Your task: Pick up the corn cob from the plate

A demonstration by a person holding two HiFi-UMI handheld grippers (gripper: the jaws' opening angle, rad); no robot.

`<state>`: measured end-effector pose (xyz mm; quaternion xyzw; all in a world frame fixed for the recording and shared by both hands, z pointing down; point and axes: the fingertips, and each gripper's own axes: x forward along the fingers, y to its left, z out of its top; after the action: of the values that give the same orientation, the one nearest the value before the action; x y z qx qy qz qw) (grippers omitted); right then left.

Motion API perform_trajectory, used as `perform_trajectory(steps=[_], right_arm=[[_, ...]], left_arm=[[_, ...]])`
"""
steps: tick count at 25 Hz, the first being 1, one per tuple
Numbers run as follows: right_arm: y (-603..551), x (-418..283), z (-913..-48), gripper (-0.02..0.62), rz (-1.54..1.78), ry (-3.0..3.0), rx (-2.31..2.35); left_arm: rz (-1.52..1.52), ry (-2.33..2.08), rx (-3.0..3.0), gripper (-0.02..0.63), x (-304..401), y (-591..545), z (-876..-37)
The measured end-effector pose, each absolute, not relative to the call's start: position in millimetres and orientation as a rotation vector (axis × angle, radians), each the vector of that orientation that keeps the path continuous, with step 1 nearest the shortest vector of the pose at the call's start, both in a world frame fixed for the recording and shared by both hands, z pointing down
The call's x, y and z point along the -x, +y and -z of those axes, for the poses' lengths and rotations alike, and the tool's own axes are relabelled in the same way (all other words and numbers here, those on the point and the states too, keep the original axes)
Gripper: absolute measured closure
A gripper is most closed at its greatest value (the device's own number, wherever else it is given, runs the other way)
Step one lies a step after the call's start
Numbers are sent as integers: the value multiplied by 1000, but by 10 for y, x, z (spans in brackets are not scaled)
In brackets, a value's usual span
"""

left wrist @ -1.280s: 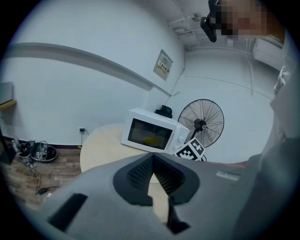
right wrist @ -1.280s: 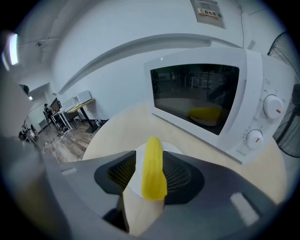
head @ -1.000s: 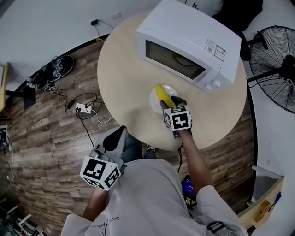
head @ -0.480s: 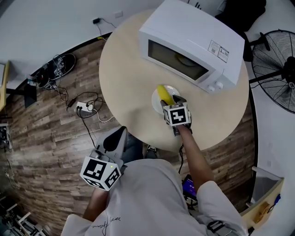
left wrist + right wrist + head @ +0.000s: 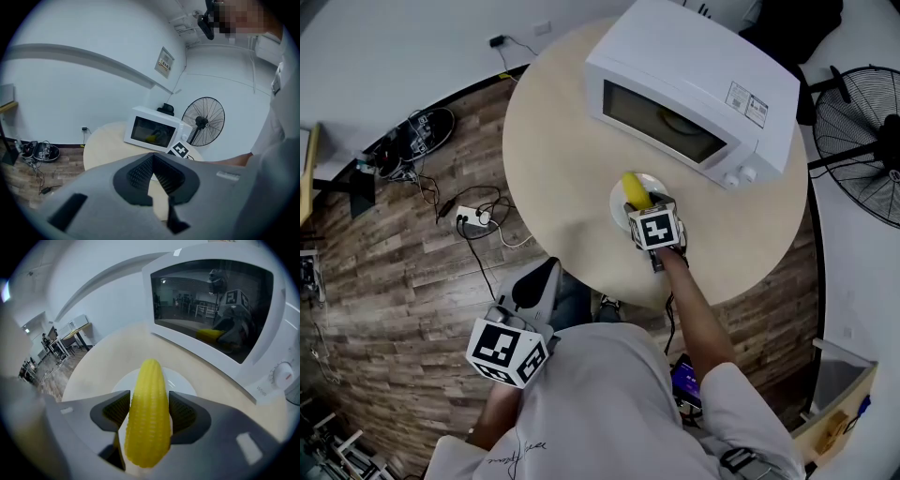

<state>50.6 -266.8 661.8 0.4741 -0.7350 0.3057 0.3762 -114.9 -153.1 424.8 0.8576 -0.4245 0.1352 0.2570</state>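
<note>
- Corn cob (image 5: 147, 413), yellow and tapered, lies lengthwise on a round white plate (image 5: 183, 380). The plate stands on the pale round wooden table (image 5: 553, 141), just in front of the white microwave oven (image 5: 694, 84).
- Right gripper (image 5: 149, 401): its jaws have just been opening. They stand wide, one on either side of the cob's thicker half, and do not press on it.
- Left gripper (image 5: 151, 176): jaws together with nothing between them, held off the table by the person's body.
- Handling (judged): the cob is probably light, stiff, rounded and smooth. A grip across the thick middle suits it best, since nearer the tip the taper may slip forward out of the pads.
</note>
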Motion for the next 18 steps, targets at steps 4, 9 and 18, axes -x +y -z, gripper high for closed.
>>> perform_trajectory(steps=[4,9,18], right_arm=[[-2678,-493,-6626,322,-775,-1875,-1206],[-2690,-496,-6645,321,-766,-1852,-1199],[-2714,-482,-6698,321,-764,-1815,-1198]], left_arm=[[-368,-1156,-2321,616,1184,-1514,-4248],[-363,-1157,-2319,617,1199,-1512,-4252],[-355,-1165,-2311,616,1231,-1480,-4261]])
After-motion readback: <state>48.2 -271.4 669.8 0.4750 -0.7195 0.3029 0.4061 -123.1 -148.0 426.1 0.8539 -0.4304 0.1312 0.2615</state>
